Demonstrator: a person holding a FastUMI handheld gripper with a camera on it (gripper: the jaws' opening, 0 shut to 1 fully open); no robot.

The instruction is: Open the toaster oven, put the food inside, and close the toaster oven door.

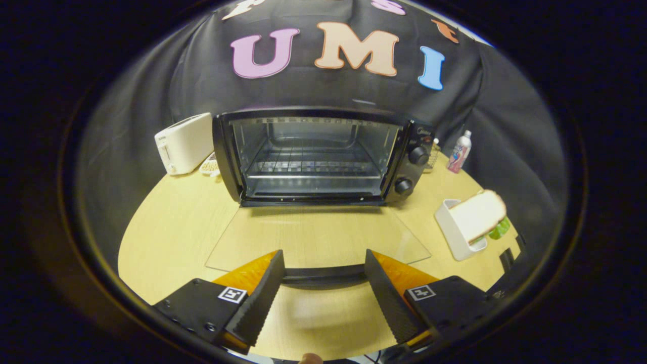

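Tool (323, 296) spread open, empty, straddling oven door handle (323, 275). Toaster oven (323, 156) at 12 o'clock, cavity bare. Sandwich (477, 215) in white holder (452, 232) at 2 o'clock.

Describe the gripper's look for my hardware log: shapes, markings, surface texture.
The gripper has two wedge-shaped fingers with ribbed, serrated inner faces, standing apart. Each sits on a black block carrying a small square black-and-white marker tag, with an orange panel behind it.
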